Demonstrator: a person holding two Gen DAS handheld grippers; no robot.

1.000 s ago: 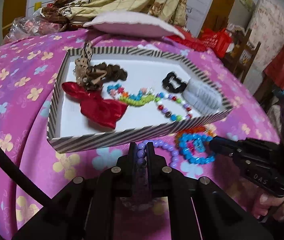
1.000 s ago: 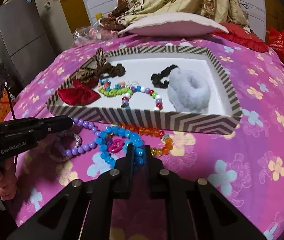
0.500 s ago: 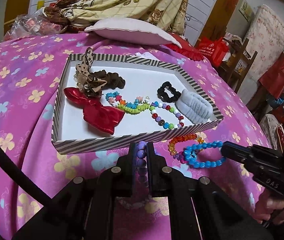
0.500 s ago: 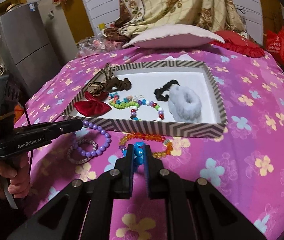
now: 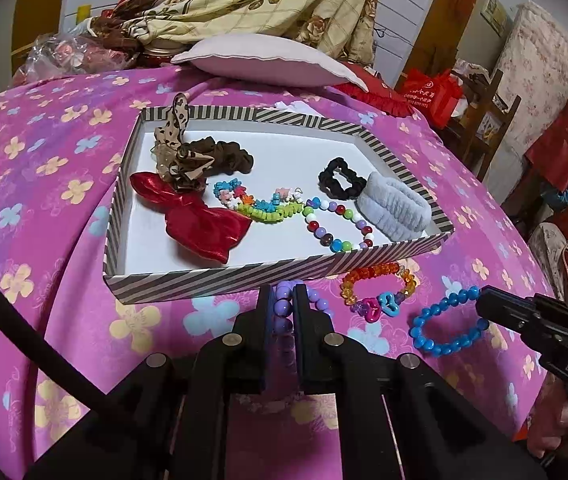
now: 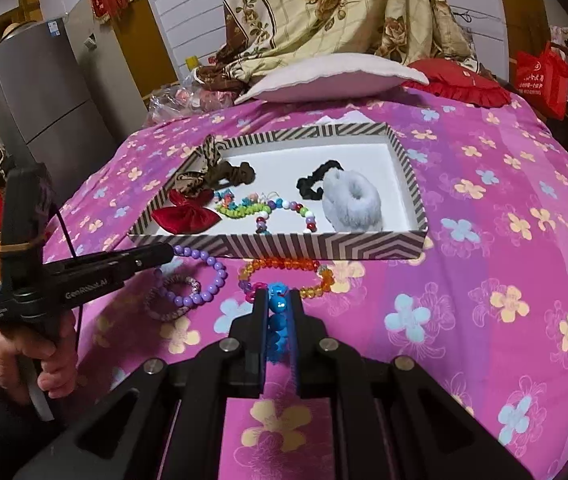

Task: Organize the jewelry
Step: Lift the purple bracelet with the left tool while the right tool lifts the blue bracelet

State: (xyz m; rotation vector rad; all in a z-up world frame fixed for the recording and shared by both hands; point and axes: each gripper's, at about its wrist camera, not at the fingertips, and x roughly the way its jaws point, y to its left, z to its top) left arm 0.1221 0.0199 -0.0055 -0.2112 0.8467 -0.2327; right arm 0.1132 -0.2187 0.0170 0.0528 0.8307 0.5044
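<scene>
A home bedroom: floral bedspread [image 6: 484, 208], pillow [image 6: 336, 76], draped quilt [image 6: 324, 12].

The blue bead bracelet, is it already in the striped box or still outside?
Outside. The blue bead bracelet hangs pinched in the right gripper, in front of the striped box, over the pink cloth.

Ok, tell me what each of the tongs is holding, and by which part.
Left tongs: shut on the purple bead bracelet, gripping a short stretch of its beaded loop. Right tongs: shut on the blue bead bracelet, likewise pinching a few beads.

Purple bracelet [image 5: 284, 312] half behind fingers [image 5: 265, 320]
</scene>
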